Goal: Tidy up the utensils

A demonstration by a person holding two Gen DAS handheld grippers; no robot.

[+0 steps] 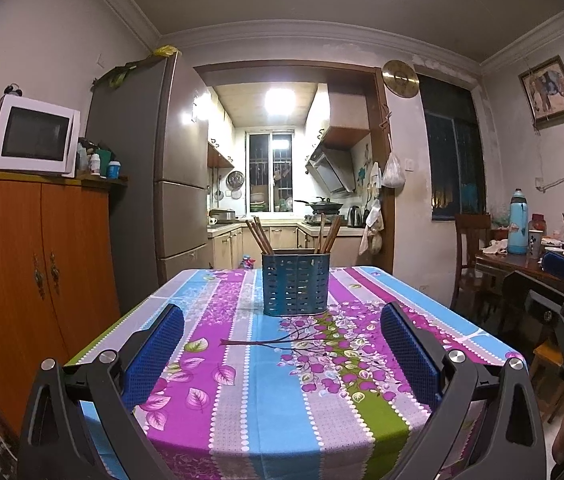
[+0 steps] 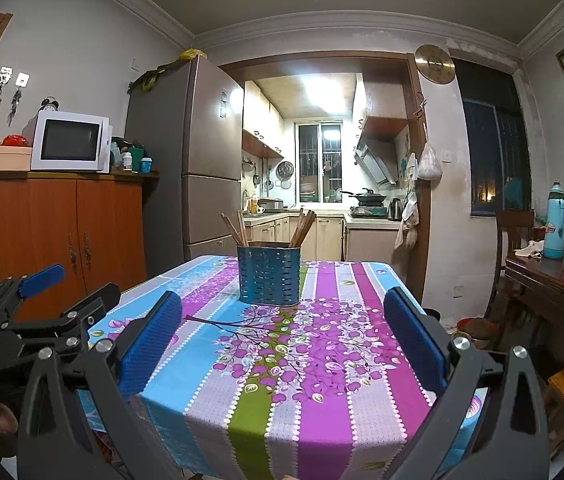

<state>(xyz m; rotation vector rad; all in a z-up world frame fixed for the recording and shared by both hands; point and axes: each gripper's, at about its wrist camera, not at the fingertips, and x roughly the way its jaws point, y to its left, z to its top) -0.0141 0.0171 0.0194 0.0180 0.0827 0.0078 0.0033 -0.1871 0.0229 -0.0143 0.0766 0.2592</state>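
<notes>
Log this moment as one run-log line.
left claw: open, empty | right claw: open, empty | chopsticks: upright in blue holder | tablecloth: nothing loose visible

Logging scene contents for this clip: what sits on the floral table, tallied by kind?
Holder: 1
Chopstick bunches in it: 2, left and right; single sticks overlap too much to count
Loose utensils on the cloth: 0
Total: 1 holder with 2 bunches

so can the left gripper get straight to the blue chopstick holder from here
Probably yes. The left gripper is open and empty, and only bare tablecloth lies between it and the blue holder. The right gripper stays off to the side.
</notes>
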